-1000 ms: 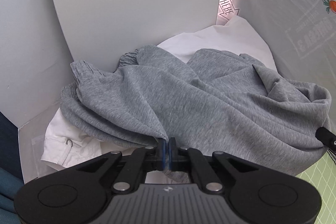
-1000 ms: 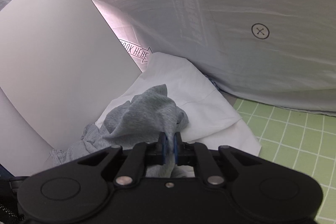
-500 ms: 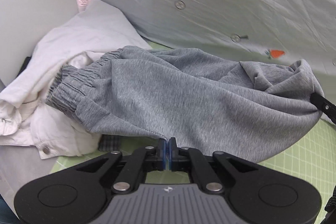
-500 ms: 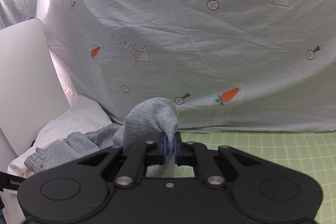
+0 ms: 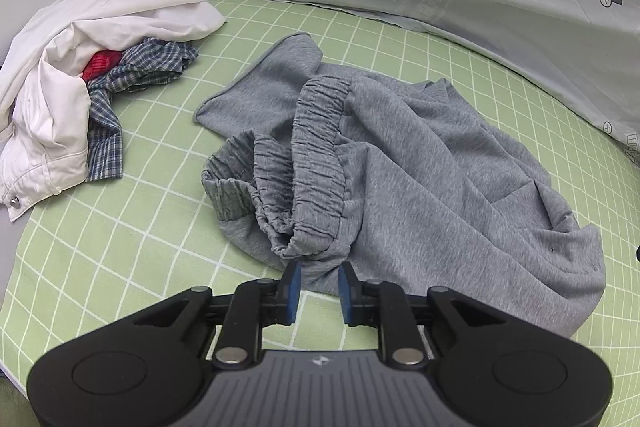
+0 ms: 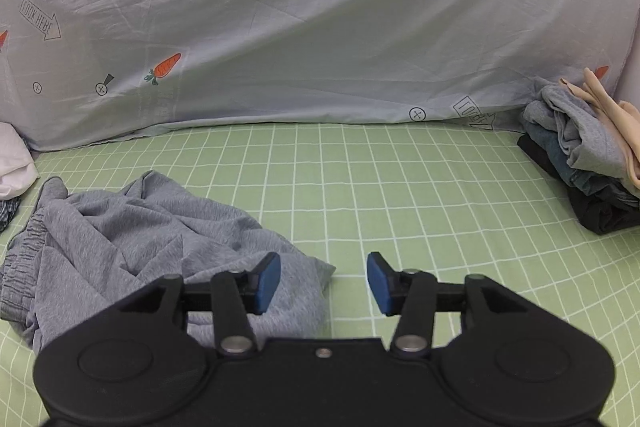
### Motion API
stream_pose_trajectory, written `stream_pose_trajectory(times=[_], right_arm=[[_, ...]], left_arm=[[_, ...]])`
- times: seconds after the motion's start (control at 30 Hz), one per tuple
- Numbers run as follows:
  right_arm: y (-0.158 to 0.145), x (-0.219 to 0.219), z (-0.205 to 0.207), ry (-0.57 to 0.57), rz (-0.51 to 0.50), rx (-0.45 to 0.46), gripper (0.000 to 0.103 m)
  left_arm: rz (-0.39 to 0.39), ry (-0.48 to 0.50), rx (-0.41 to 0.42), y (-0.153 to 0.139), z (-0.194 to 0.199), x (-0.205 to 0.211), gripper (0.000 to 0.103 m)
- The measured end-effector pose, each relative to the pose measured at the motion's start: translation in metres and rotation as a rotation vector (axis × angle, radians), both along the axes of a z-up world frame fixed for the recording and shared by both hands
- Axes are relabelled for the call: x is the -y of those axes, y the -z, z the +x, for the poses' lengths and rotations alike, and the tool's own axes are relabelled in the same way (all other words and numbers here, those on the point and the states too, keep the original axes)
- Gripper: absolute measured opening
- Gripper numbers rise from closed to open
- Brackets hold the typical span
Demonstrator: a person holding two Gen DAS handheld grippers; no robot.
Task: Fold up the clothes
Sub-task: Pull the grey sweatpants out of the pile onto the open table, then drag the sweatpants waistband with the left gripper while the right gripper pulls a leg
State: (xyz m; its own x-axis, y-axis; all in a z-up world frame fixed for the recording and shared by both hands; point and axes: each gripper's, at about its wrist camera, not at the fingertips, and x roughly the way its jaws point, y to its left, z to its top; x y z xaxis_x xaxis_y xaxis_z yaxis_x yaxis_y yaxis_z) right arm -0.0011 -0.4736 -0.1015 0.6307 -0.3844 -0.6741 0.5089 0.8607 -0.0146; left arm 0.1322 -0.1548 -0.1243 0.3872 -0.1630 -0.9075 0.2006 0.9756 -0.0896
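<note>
Grey sweat shorts (image 5: 420,171) lie crumpled on the green checked mat (image 5: 120,235), the elastic waistband bunched toward me. My left gripper (image 5: 319,283) hovers at their near edge, jaws opening, with grey cloth showing just beyond the blue pads but not pinched. In the right wrist view the same shorts (image 6: 132,243) lie at lower left. My right gripper (image 6: 324,281) stands just past their right corner, jaws opening, only bare mat (image 6: 400,187) between the pads.
A heap of white, checked and red clothes (image 5: 80,67) lies at the mat's left. A stack of folded garments (image 6: 588,155) sits at the far right. A pale printed sheet (image 6: 320,27) hangs along the back.
Both grippers carried the grey shorts away from the white pile, out over the green mat, then let go. The shorts now lie on the mat and both pairs of jaws stand apart.
</note>
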Motion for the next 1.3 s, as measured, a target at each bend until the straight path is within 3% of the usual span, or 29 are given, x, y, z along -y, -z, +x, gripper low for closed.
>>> stream_pose_trajectory(times=[0.2, 0.3, 0.43, 0.5, 0.6, 0.7, 0.8, 0.83, 0.87, 0.9, 1.07, 1.17, 1.3], right_arm=[[0.018, 0.027, 0.044, -0.069, 0.053, -0.052, 0.05], [0.038, 0.037, 0.074, -0.122, 0.091, -0.108, 0.05], [0.067, 0.043, 0.109, -0.19, 0.129, -0.159, 0.053], [0.075, 0.045, 0.12, -0.223, 0.19, -0.143, 0.055], [0.083, 0.034, 0.139, -0.318, 0.262, -0.112, 0.066], [0.095, 0.017, 0.16, -0.354, 0.205, -0.171, 0.066], [0.1, 0.007, 0.173, -0.37, 0.14, -0.197, 0.055], [0.099, 0.008, 0.174, -0.386, 0.154, -0.189, 0.039], [0.098, 0.009, 0.174, -0.402, 0.167, -0.181, 0.014], [0.096, 0.01, 0.174, -0.416, 0.178, -0.172, 0.005], [0.084, 0.023, 0.147, -0.342, 0.097, -0.106, 0.005], [0.071, 0.053, 0.118, -0.187, 0.058, -0.061, 0.004], [0.047, 0.112, 0.058, 0.076, -0.088, -0.041, 0.004]], left_arm=[[0.039, -0.056, -0.034, 0.014, 0.025, 0.008, 0.033], [0.082, -0.046, -0.04, 0.023, 0.037, 0.013, 0.043], [0.154, -0.021, -0.061, 0.04, 0.053, 0.02, 0.044], [0.19, 0.015, -0.056, 0.046, 0.059, 0.024, 0.045], [0.217, 0.038, -0.056, 0.052, 0.068, 0.029, 0.046], [0.228, 0.031, -0.065, 0.057, 0.074, 0.031, 0.047], [0.244, 0.033, -0.053, 0.059, 0.076, 0.035, 0.045], [0.252, 0.033, -0.044, 0.059, 0.075, 0.036, 0.043], [0.259, 0.031, -0.033, 0.059, 0.075, 0.038, 0.042], [0.264, 0.027, -0.023, 0.059, 0.074, 0.039, 0.039], [0.238, 0.001, 0.016, 0.052, 0.076, 0.04, 0.027], [0.215, -0.001, 0.04, 0.045, 0.079, 0.042, 0.022], [0.208, 0.013, 0.074, 0.037, 0.077, 0.047, 0.019]])
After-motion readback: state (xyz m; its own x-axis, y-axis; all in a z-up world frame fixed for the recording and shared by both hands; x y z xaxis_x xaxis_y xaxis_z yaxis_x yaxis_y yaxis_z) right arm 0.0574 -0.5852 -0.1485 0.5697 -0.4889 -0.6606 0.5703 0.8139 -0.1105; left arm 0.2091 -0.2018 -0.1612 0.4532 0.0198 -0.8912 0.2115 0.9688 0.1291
